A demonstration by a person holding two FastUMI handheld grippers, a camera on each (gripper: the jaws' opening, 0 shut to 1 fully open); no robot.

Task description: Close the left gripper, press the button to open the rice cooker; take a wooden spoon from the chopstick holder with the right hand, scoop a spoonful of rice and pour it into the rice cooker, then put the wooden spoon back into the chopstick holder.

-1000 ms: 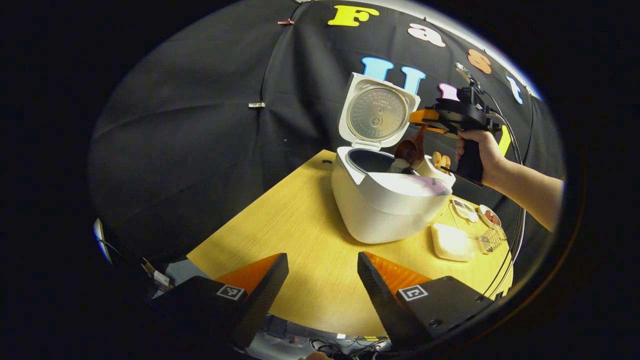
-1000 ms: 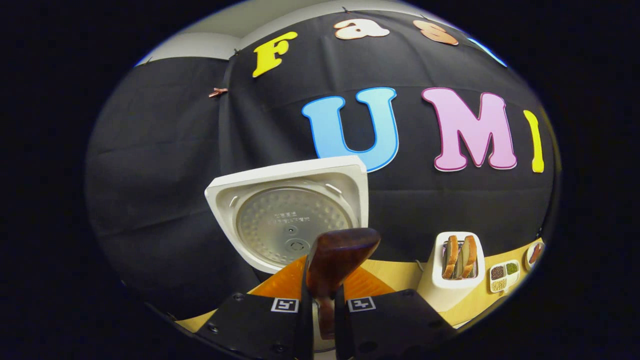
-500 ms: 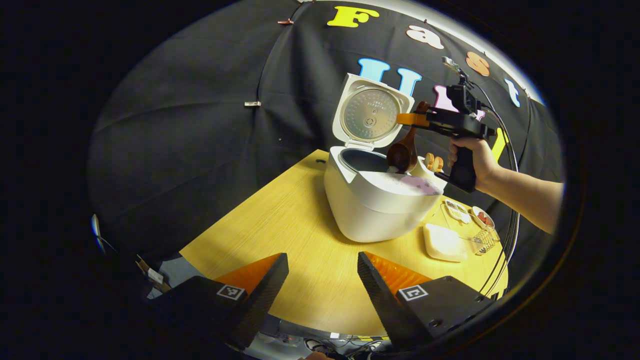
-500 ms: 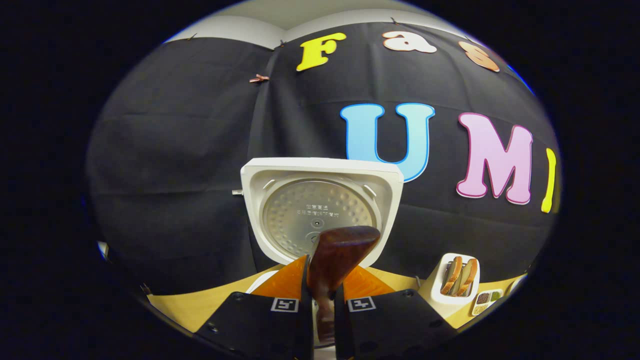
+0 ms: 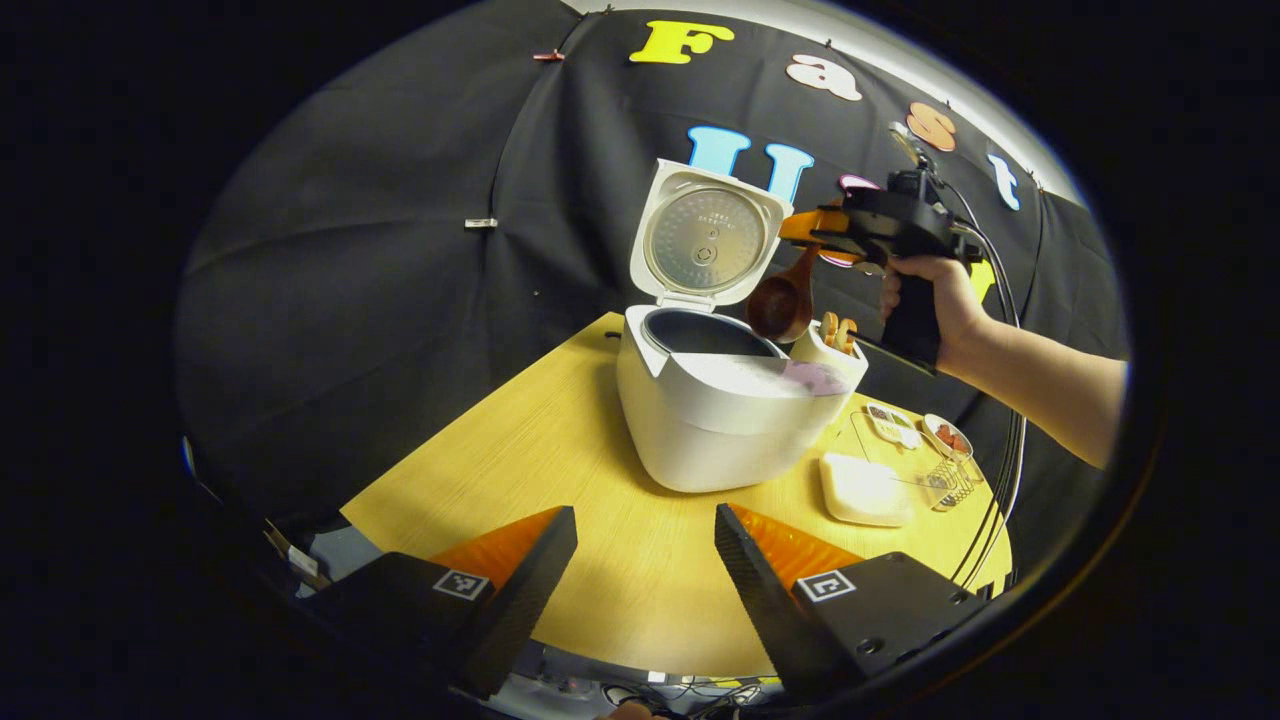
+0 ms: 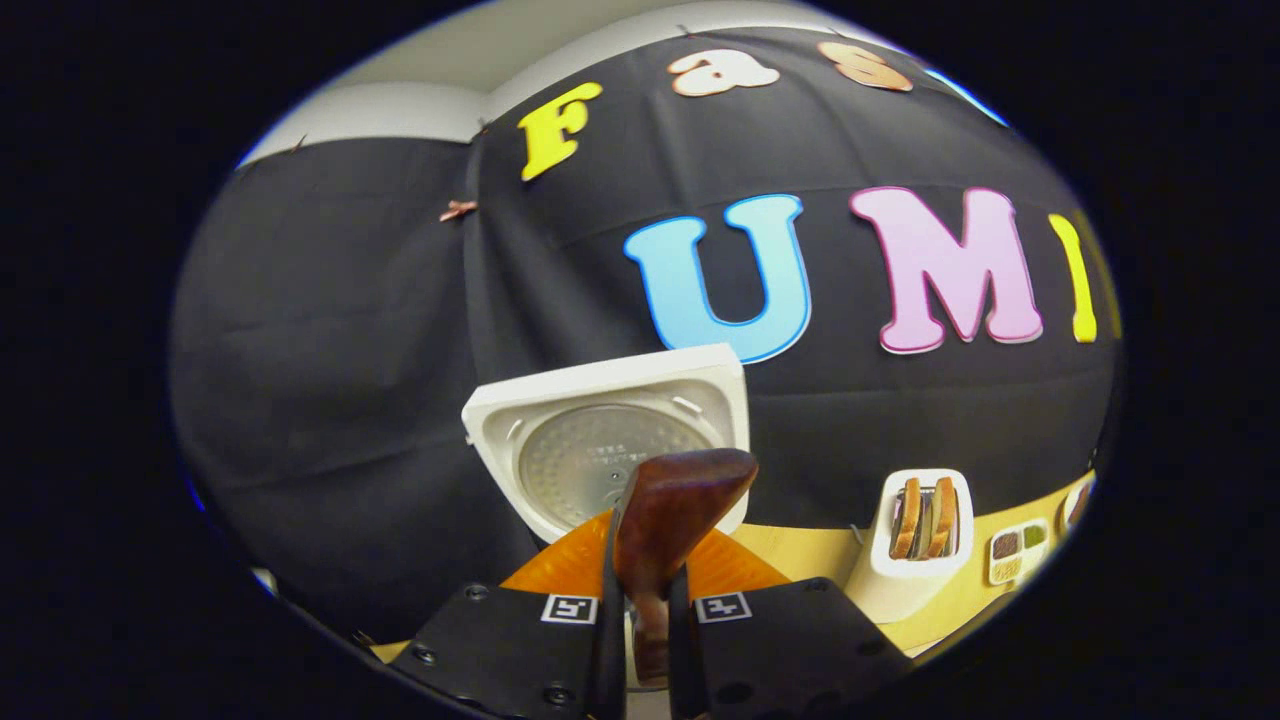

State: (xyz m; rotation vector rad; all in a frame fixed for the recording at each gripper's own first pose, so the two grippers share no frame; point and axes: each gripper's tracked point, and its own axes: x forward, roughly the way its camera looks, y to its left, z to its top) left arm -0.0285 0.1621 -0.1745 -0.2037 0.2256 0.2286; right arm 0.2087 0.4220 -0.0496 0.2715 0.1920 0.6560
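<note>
Wooden spoon (image 5: 783, 300) lifted off rice cooker (image 5: 720, 400), right claw (image 6: 640, 640) clamping its handle, left claw (image 5: 645, 560) wide.

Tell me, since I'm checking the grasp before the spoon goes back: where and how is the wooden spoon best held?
By the upper handle, as now: the right gripper pinches the wooden spoon there from its two sides, with the bowl hanging below beside the rice cooker. The slim handle fits between the fingers; the wide, round bowl probably would not, and it must stay free to go into the holder.
</note>
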